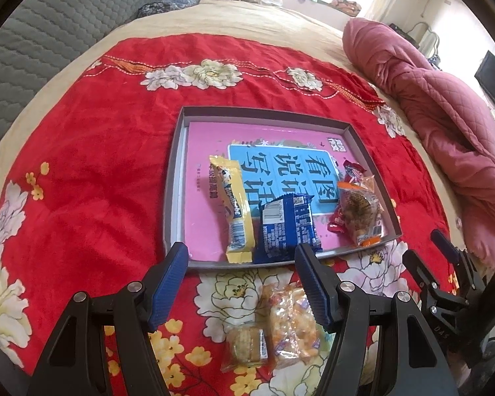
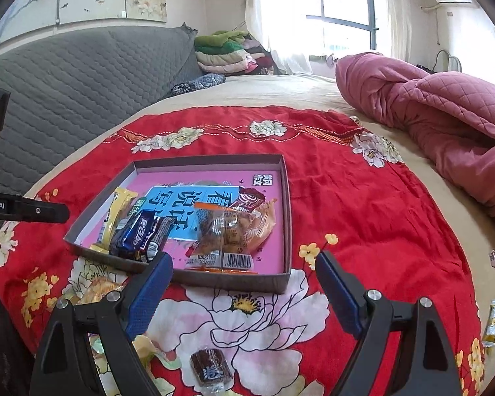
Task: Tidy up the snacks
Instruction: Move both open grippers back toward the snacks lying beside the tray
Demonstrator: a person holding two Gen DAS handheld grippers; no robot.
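In the left wrist view, the left tool [image 1: 241, 257] is seen spread and empty above the grey box [image 1: 171, 178], in which a yellow bar [image 1: 232, 208] and blue packet [image 1: 285, 227] are laid. In the right wrist view, the right tool [image 2: 244, 264] is held spread and empty over the red blanket [image 2: 363, 204]; a brown candy [image 2: 211, 369] is left outside the box.

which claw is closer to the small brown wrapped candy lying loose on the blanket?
Right. The right claw hangs open directly above the brown candy, which lies between its fingers. The left claw hovers over two other packets; the candy isn't in its view.
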